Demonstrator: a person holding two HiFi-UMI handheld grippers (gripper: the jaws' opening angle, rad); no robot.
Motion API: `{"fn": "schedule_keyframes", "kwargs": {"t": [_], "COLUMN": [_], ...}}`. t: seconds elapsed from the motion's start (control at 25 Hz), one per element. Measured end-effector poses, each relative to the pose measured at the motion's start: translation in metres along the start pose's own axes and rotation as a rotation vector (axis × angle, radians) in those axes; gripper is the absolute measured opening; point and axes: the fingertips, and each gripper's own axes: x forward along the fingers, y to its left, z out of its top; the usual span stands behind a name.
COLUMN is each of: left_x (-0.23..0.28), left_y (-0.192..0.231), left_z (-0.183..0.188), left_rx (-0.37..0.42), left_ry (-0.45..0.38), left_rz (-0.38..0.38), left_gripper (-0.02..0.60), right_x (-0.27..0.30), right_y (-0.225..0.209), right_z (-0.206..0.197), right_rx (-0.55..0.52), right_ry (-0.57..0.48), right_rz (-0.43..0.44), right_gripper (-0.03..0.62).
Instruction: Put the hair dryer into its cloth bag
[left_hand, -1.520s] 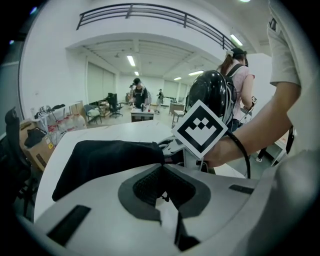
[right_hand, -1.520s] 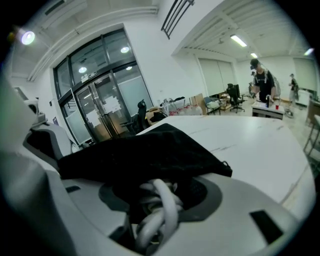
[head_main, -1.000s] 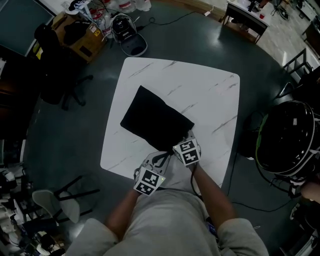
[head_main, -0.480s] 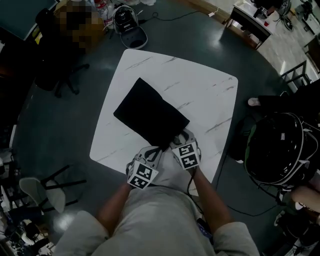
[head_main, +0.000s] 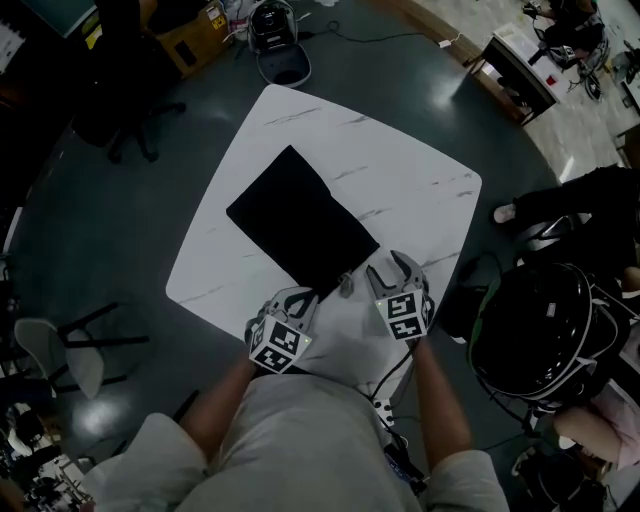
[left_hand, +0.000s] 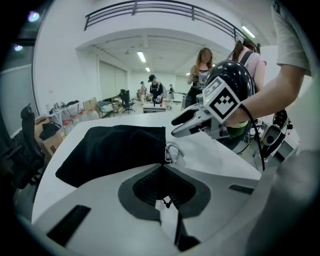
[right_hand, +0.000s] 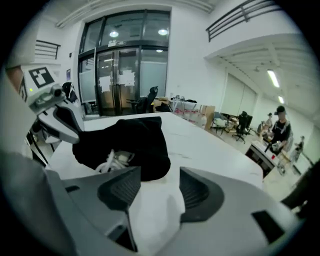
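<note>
Black cloth bag (head_main: 300, 225) lies flat on the white marble-patterned table (head_main: 420, 190), set at a slant with its closed end towards the far left and its mouth towards the near right. From the right gripper view the bag (right_hand: 135, 140) looks bulged rather than empty, and a white cable bundle (right_hand: 114, 161) spills out of the mouth onto the table. The hair dryer's body itself cannot be seen in any view. The same cable (head_main: 345, 285) shows in the head view as a pale loop at the bag's near corner, between the two grippers. The left gripper (head_main: 300, 297) sits at the near edge of the bag, just left of the mouth. In its own view its jaws (left_hand: 162, 167) are pressed together, and a thin black string (left_hand: 163, 202) with a small knot shows at the seam where the pads meet, just near of the bag's edge (left_hand: 115, 150). The right gripper (head_main: 393, 268) is to the right of the mouth, close to it but clear of the cloth. Its jaws (right_hand: 160, 180) stand wide and have just been easing in a little, with only bare table top between them. A glossy black dome (head_main: 530, 330) stands on the grey floor off the table's right side.
</note>
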Motion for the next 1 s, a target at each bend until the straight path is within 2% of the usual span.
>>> {"fn": "schedule_keyframes", "kwargs": {"t": [0.12, 0.16, 0.2, 0.24, 0.36, 0.48, 0.6, 0.72, 0.76, 0.8, 0.84, 1.0], "left_x": [0.000, 0.000, 0.000, 0.000, -0.006, -0.005, 0.006, 0.015, 0.016, 0.015, 0.012, -0.010], "left_y": [-0.001, 0.000, 0.002, 0.005, 0.013, 0.010, 0.004, 0.008, 0.009, 0.011, 0.013, 0.026], "left_z": [0.002, 0.002, 0.000, -0.003, -0.017, -0.031, -0.047, -0.059, -0.059, -0.058, -0.055, -0.032], "left_rx": [-0.018, -0.023, -0.026, -0.024, -0.029, -0.107, -0.177, -0.255, -0.273, -0.282, -0.281, -0.281], "left_ry": [-0.009, -0.011, -0.013, -0.014, -0.021, -0.006, 0.043, 0.085, 0.087, 0.079, 0.063, -0.038], "left_rz": [0.021, 0.036, 0.061, 0.098, 0.219, 0.249, 0.268, 0.293, 0.293, 0.292, 0.293, 0.330], "left_gripper": [0.014, 0.014, 0.014, 0.014, 0.022, 0.155, 0.192, 0.180, 0.129, 0.052, 0.026, 0.014], "right_x": [0.026, 0.033, 0.038, 0.042, 0.044, 0.036, 0.029, 0.019, 0.014, 0.010, 0.004, -0.024], "right_y": [-0.009, -0.012, -0.013, -0.011, 0.004, 0.012, 0.018, 0.026, 0.028, 0.030, 0.032, 0.035], "right_z": [0.013, 0.017, 0.019, 0.018, 0.014, 0.017, 0.020, 0.019, 0.017, 0.016, 0.015, 0.026], "right_rx": [-0.084, -0.109, -0.135, -0.157, -0.160, -0.143, -0.143, -0.122, -0.110, -0.094, -0.072, 0.039], "right_ry": [-0.011, -0.025, -0.034, -0.036, -0.046, -0.075, -0.085, -0.088, -0.088, -0.090, -0.096, -0.164], "right_rz": [-0.013, -0.031, -0.050, -0.059, -0.044, -0.026, -0.007, 0.011, 0.019, 0.027, 0.033, 0.056], "right_gripper": [0.247, 0.187, 0.054, 0.032, 0.021, 0.020, 0.020, 0.020, 0.020, 0.020, 0.020, 0.020]}}
